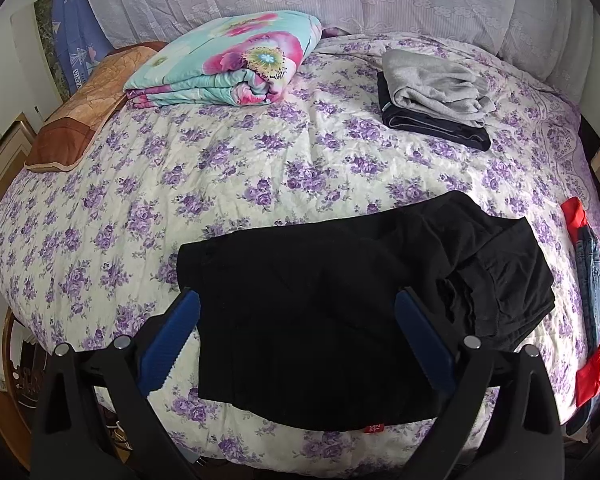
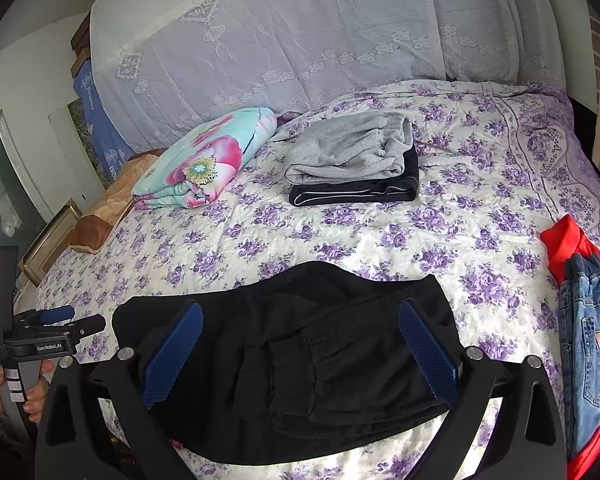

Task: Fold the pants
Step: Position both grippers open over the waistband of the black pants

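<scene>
Left wrist view: black pants, folded into a compact rectangle, lie on the near edge of the bed, a red label at the hem. My left gripper hovers over them, jaws wide, holding nothing. My right gripper likewise, jaws wide above the pants' pocket end. Farther back: grey garment stacked on a dark one; floral quilt folded. Right edge: jeans on red cloth.
</scene>
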A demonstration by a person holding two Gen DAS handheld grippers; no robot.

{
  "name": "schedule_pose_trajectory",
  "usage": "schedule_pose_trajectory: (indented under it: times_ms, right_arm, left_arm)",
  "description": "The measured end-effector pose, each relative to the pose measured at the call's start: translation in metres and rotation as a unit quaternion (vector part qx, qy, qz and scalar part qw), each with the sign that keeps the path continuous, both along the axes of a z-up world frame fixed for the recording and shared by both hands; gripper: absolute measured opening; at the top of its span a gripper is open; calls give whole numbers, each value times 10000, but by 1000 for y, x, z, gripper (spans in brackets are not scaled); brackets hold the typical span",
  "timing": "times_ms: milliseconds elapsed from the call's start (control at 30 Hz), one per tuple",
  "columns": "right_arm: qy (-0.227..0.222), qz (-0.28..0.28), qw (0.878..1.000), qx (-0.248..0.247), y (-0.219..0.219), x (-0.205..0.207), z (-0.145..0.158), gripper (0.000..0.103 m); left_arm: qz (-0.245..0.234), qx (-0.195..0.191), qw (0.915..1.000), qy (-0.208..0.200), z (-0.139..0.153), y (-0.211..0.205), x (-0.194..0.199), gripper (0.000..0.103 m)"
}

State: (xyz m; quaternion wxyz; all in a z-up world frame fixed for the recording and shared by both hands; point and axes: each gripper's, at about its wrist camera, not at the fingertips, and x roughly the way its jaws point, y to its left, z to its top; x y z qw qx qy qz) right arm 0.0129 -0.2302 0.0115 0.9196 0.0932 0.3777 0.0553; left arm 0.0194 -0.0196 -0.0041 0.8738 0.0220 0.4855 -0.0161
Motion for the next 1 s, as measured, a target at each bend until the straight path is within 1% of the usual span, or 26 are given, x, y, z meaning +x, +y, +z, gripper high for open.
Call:
schedule_pose_trajectory:
  times_ms: [200,233,300,567,1000]
  right_arm:
    - [-2,6,10000,15,1,-1,-1,99]
    - [-1,3,10000,16,1,0,-1,99]
    - [6,-6,10000,14,1,0,-1,99]
    - [4,-31,10000,9,1,-3,-1,99]
    - [15,-24,10000,6,1,-3,-1,99]
  left_arm:
    - [-7,23,10000,-15,-3,-12,11,96]
    - [-28,-6,10000,-9,-3,-2,7,97]
    - [-36,-13,10000,-19,-5,-4,11,97]
    - [-50,-25,10000,-51,1,-1,5,97]
    - [-58,-19,10000,-46,2,-2,5,98]
